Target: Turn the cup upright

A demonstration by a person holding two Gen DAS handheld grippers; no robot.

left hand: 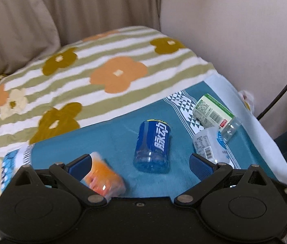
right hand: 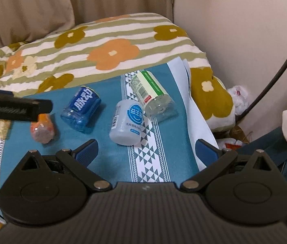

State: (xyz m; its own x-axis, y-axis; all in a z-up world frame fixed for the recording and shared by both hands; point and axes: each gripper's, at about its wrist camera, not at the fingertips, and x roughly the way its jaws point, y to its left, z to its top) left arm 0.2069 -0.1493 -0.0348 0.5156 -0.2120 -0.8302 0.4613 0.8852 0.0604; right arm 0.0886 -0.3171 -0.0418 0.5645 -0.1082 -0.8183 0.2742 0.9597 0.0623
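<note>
Teal cloth [right hand: 106, 158] over a floral quilt [right hand: 110, 46] is our work surface. On it four cut bottle cups lie tipped: orange cup [left hand: 102, 175], blue cup [left hand: 153, 146], white cup [right hand: 127, 122], green cup [right hand: 153, 95]. We judge the orange cup is the one in hand; it lies just beside the left gripper's [left hand: 141, 163] left finger. Both jaws stand wide, holding nothing; the right gripper [right hand: 146, 148] hovers near the white cup. We advise centring, clamping mid-body, then rotating base down. Count: four cups, two grippers.
</note>
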